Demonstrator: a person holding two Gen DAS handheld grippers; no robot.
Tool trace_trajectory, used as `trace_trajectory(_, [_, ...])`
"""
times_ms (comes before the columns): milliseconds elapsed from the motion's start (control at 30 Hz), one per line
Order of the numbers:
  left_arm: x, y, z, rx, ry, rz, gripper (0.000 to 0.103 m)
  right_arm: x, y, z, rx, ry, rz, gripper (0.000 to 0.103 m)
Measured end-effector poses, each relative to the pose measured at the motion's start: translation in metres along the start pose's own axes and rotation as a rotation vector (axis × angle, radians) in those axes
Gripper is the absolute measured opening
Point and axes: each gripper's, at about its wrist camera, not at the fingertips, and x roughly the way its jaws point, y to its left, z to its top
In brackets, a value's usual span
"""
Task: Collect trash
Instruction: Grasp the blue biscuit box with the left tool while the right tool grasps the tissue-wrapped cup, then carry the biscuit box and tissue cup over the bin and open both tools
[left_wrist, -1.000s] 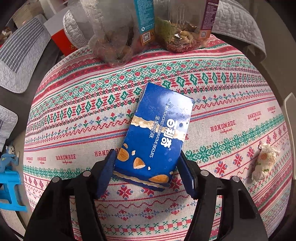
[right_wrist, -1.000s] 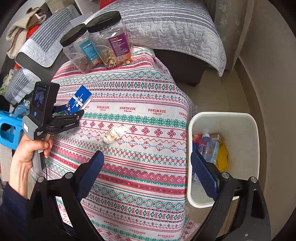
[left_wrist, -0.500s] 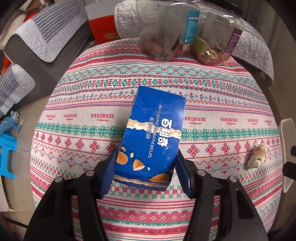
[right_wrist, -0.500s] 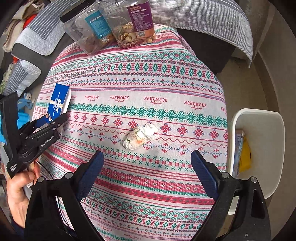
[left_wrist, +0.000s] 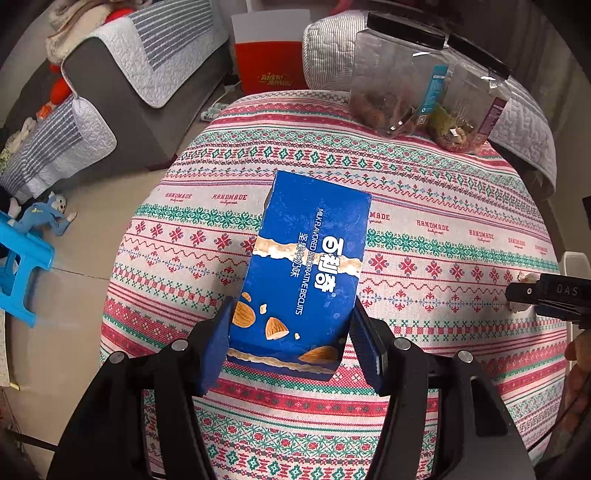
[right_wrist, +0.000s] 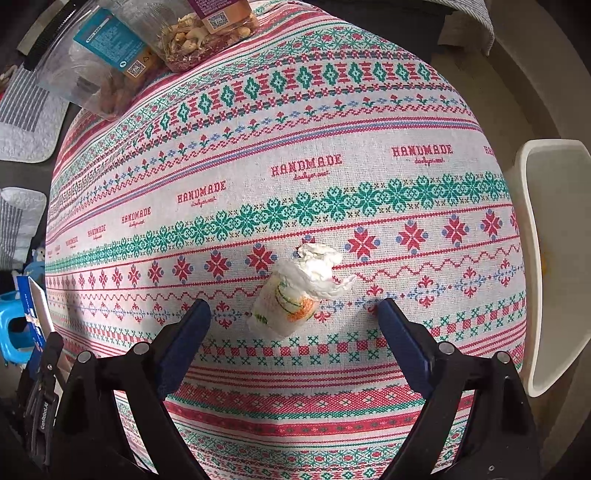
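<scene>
Blue biscuit box (left_wrist: 306, 273) sits clamped in the left gripper (left_wrist: 290, 343), lifted above the tablecloth (left_wrist: 443, 192); the crumpled wrapper (right_wrist: 299, 291) lies unpicked between the right gripper's (right_wrist: 293, 314) wide-apart jaws, bin (right_wrist: 546, 258) alongside: neither piece binned yet

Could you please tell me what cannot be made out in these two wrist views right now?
- White plastic bin: right wrist view, inside cut off by the frame edge.
- Crumpled white paper wad: left wrist view, mostly hidden by the right gripper's black body.
- Blue cardboard biscuit box: underside hidden.
- Two clear plastic jars: label print too small.
</scene>
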Motion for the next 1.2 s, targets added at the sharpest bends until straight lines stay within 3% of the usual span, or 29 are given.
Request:
trace_trajectory(100, [-0.006, 0.002, -0.005, 0.012, -0.005, 0.0, 0.059, 0.003, 0.011, 0.001, -0.015, -0.032, -0.05, 0.085])
trace_trajectory(300, [-0.019, 0.009, -0.006, 0.011, -0.033, 0.003, 0.059, 0.0, 0.016, 0.005, 0.023, -0.089, -0.097, 0.058])
trace_trajectory(433, [-0.021, 0.011, -0.008, 0.011, -0.036, 0.005, 0.059, -0.003, 0.017, 0.002, 0.017, -0.128, -0.111, 0.032])
trace_trajectory(1000, [-0.032, 0.006, -0.016, -0.006, -0.034, -0.027, 0.059, -0.043, 0.027, -0.056, -0.046, -0.083, 0.02, 0.029])
trace_trajectory(1200, [-0.047, 0.01, -0.019, -0.088, -0.021, -0.111, 0.059, -0.072, 0.044, -0.078, -0.121, -0.108, 0.043, 0.029])
